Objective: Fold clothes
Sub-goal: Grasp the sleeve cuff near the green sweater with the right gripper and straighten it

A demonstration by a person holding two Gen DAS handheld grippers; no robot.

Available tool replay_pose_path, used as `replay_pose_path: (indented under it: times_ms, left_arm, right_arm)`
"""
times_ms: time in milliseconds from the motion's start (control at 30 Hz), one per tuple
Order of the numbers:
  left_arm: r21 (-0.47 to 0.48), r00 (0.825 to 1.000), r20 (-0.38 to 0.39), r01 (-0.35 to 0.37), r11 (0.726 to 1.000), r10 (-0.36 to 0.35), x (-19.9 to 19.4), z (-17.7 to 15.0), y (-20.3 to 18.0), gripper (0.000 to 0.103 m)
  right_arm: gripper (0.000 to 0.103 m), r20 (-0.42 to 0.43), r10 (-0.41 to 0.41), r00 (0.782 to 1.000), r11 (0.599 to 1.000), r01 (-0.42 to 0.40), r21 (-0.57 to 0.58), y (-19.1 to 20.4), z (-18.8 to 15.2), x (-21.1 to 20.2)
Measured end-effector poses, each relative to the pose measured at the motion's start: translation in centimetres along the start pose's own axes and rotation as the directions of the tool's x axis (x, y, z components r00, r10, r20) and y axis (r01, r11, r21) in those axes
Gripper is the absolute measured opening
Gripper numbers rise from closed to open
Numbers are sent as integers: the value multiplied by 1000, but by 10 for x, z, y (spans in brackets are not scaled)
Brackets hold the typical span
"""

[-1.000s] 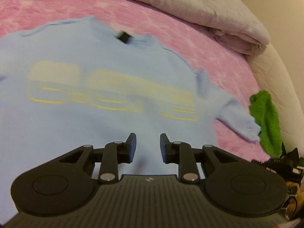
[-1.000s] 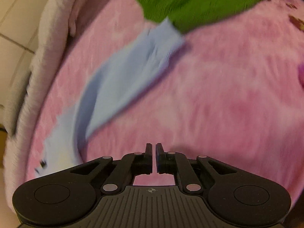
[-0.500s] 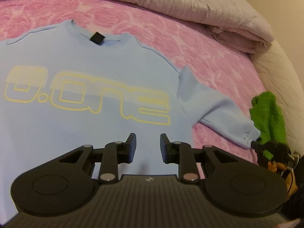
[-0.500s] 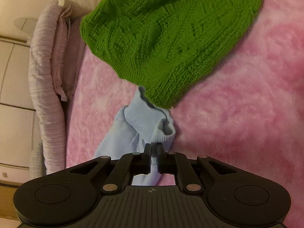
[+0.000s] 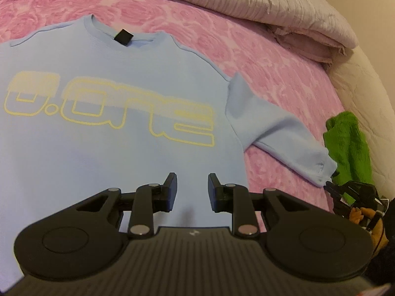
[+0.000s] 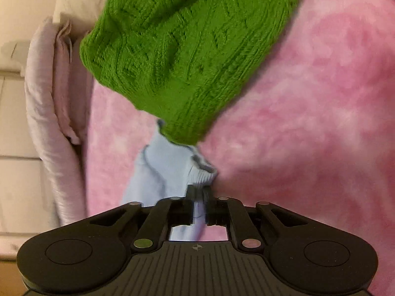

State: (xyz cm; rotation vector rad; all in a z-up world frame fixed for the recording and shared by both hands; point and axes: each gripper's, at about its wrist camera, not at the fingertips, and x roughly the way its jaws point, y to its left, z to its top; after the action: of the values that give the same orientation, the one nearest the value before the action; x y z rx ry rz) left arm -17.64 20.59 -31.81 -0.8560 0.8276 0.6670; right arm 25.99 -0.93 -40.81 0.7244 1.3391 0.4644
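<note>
A light blue sweatshirt (image 5: 111, 133) with yellow outlined lettering lies flat, face up, on the pink bedspread (image 5: 284, 69). My left gripper (image 5: 192, 185) hovers open over its lower front with nothing between the fingers. One sleeve (image 5: 279, 133) stretches out to the right. In the right wrist view my right gripper (image 6: 198, 192) is shut on the ribbed cuff (image 6: 197, 172) of that sleeve (image 6: 163, 172). From the left wrist view the right gripper (image 5: 330, 188) shows at the cuff's end.
A green knitted garment (image 6: 187, 49) lies right beside the cuff, partly over it; it also shows as the green garment (image 5: 348, 145) near the bed's right edge. A rolled grey-pink quilt (image 5: 246, 2) runs along the back. The pale padded bed edge (image 5: 365, 98) curves at the right.
My left gripper shifted so the sweatshirt now lies further right in view. The right gripper came down to the sleeve's cuff and closed on it, turning as it went.
</note>
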Motion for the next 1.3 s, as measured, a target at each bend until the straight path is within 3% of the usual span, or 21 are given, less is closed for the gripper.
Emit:
replay_pose_path:
  times_ms: [100,200,233,267,300,333,400,500,533,567,600,667,733,767,833,900,967,1000,1100,1200,1300]
  left_arm:
    - [13,1000,6,-1,1000,1,-3,0,0,21]
    - [5,1000,17,-9,1000,9,-5,4,4,21]
    - [0,1000,22,-12,1000,12,-5,5,5,21]
    - [-5,1000,26,-12,1000,12,-5,7,7,21]
    - [-11,1000,28,-9,1000,9,-5,8,7,21]
    - [-17,1000,30,-7,1000,7,-4,10,8,21]
    - [-20,999,34,-3,1000,4,-3,12,9,21]
    - [-24,1000,26,-4,1000,5,0,11,10,21]
    - [-27,1000,23,-3,1000,4,1,11,10,21]
    - [-33,1000,19,0,999,1,2,11,11,21]
    - [-38,1000,16,3,999,-2,2,10,12,21]
    - [-45,1000,12,4,999,-3,2,10,14,21]
    - [-47,1000,15,6,999,-5,1,10,16,21]
    - [-51,1000,15,6,999,-5,1,10,17,21]
    - [-56,1000,14,5,998,-4,1,9,21,21]
    - [-61,1000,12,3,998,-2,0,8,24,21]
    - [-66,1000,9,0,998,1,-1,6,28,21]
    - [-67,1000,7,-1,998,2,-2,4,29,21]
    - [-65,1000,-5,-3,998,2,-3,-1,36,21]
    - [-68,1000,-18,-9,998,7,-4,-7,42,21]
    - [-84,999,-28,-17,996,15,-9,-18,52,21]
  right_arm:
    - [3,25,24,999,994,-21,-107,4,-13,-18]
    - [6,52,101,994,994,-98,-46,2,-18,-33]
    - [21,62,117,991,993,-117,-6,-1,-19,-37]
    - [60,56,112,992,994,-112,2,-2,-18,-38]
    - [78,49,106,993,994,-107,9,-3,-18,-39]
    - [83,45,101,994,995,-102,11,-5,-17,-36]
    - [83,35,98,995,995,-99,10,-5,-13,-24]
    - [82,18,87,996,996,-87,-3,-1,-6,1]
    - [62,12,73,997,997,-73,-19,2,-5,4]
    - [9,5,58,998,998,-58,-36,5,-5,7]
    - [7,-14,48,999,997,-48,-66,11,-5,13]
    - [6,12,48,999,970,-44,-238,31,-9,4]
    - [6,68,126,990,868,-77,-491,61,-22,-18]
    - [6,87,171,981,791,-84,-606,76,-29,-29]
    - [6,120,305,945,635,-108,-765,94,-41,-55]
    - [6,166,315,935,594,-58,-802,99,-40,-67]
    - [6,229,136,964,674,80,-735,91,-24,-63]
    - [6,247,38,968,710,148,-688,84,-14,-60]
    - [7,145,-97,985,802,163,-574,55,15,-42]
    - [9,84,-155,984,813,175,-555,46,30,-23]
    - [24,160,-177,971,823,235,-517,47,31,-33]
